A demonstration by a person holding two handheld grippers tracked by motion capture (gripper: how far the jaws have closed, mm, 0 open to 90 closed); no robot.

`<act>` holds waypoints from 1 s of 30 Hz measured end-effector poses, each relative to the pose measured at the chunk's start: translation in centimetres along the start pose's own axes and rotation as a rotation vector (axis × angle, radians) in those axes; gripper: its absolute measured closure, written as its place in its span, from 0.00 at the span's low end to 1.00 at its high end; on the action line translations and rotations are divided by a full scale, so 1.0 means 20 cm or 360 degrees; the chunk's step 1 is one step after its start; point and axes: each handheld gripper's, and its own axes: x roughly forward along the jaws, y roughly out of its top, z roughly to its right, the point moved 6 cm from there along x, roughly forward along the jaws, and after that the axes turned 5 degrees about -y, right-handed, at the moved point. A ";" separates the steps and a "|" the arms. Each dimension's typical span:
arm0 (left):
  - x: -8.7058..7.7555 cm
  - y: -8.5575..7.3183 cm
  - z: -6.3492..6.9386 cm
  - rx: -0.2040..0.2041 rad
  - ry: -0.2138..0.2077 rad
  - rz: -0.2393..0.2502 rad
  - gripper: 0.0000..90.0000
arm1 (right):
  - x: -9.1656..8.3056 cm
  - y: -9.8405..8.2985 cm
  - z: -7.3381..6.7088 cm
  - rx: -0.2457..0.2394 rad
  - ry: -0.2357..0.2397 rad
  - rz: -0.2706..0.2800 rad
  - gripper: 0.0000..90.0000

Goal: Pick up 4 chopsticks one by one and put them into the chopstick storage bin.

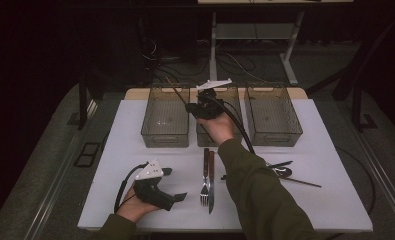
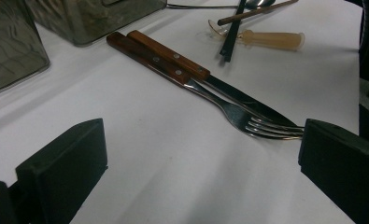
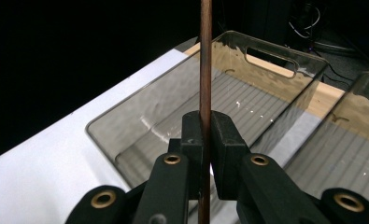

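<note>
Dim room, lit tabletop, soft grainy frames

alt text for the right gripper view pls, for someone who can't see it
The right gripper is shut on a thin brown chopstick that stands upright between its black jaws. Behind it sits a clear plastic bin on the white table, with a second bin at the right edge.

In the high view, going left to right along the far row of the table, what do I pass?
Left bin → right gripper holding a chopstick → middle bin → right bin.
</note>
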 end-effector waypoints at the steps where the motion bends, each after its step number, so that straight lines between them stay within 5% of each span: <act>1: 0.00 0.00 0.00 -0.0003 0.0000 0.0006 0.00 | 0.02 0.01 0.00 0.0001 -0.0013 -0.0003 0.94; 16: 0.00 0.00 0.01 0.0006 -0.0012 0.0017 0.00 | 0.29 0.14 -0.06 0.0051 -0.0098 0.0005 0.94; 30: 0.02 0.01 0.01 0.0014 -0.0025 0.0011 0.00 | 0.47 0.18 -0.11 0.0058 -0.0095 -0.0006 0.94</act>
